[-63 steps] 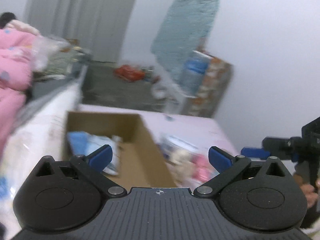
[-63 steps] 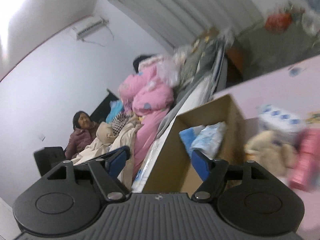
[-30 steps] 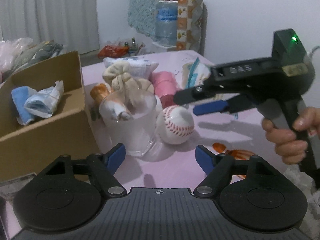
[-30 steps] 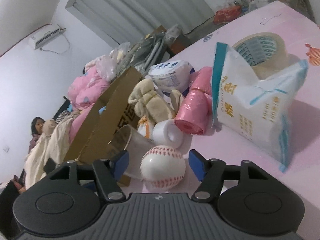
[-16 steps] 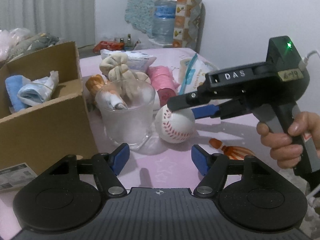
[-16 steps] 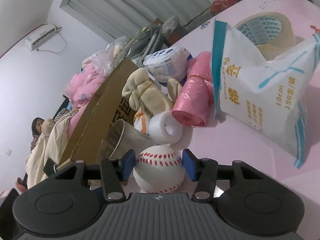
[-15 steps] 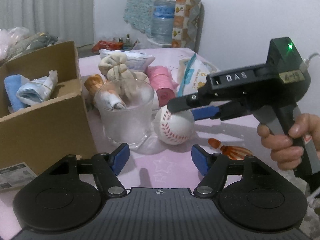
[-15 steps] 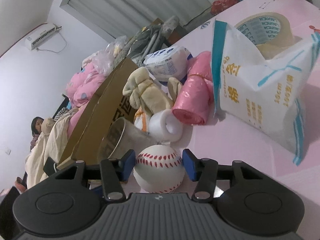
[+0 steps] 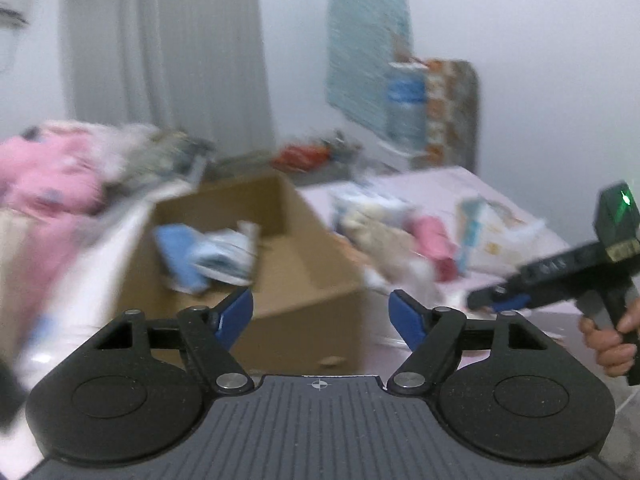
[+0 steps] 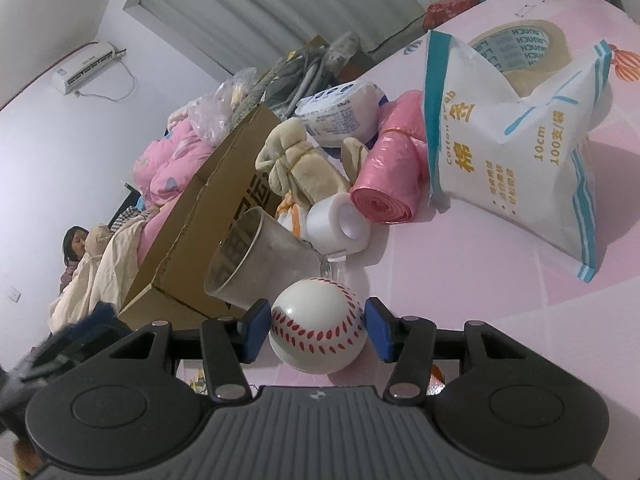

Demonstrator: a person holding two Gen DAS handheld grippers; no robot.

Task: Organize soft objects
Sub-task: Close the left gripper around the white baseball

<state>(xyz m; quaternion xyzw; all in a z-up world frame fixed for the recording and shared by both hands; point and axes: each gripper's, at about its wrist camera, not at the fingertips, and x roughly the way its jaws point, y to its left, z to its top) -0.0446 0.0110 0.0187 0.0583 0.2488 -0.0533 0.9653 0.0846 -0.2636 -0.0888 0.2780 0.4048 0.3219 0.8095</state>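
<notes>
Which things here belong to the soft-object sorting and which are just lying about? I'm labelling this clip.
Job:
- baseball, between the right claw pads
- cardboard box
- beige cloth bundle
- pink bag roll
- cotton swab bag

Lying about:
- glass cup
- tape roll

On the pink worktop (image 10: 520,280) there is one baseball (image 10: 318,324), one glass cup (image 10: 256,260), one white tape roll (image 10: 340,226), one pink bag roll (image 10: 394,172), one cotton swab bag (image 10: 516,140) and one roll of packing tape (image 10: 524,46). One cardboard box (image 10: 208,216) stands beside one tied beige cloth bundle (image 10: 296,168) and one white printed pack (image 10: 344,114). There are two tools, one left (image 9: 320,312) and one right (image 10: 316,326).
</notes>
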